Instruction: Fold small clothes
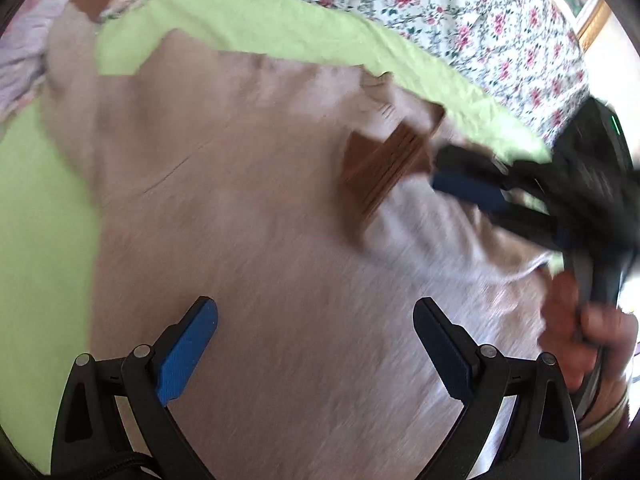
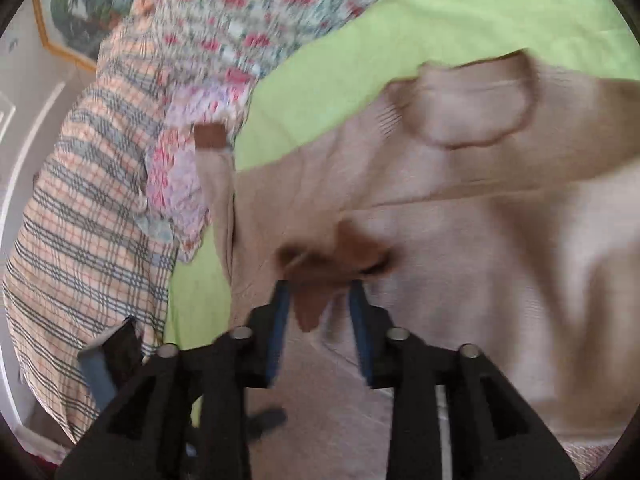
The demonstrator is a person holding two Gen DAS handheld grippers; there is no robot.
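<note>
My left gripper (image 1: 316, 344) hovers with jaws wide open, empty, over the beige sweater (image 1: 248, 208), which lies spread on the green sheet (image 1: 40, 208). It looks soft, light and floppy, best pinched at a hem. At three o'clock, my right gripper (image 2: 320, 300), jaws parted, straddles the brown cuff (image 2: 320, 264).

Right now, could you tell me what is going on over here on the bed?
A person is folding a small beige sweater spread on a light green cloth, using a handheld gripper in each hand. The right gripper sits at the brown cuff of a sleeve folded over the body; its jaws stand slightly apart, the cuff between them. The left gripper hangs wide open above the sweater, holding nothing.
</note>
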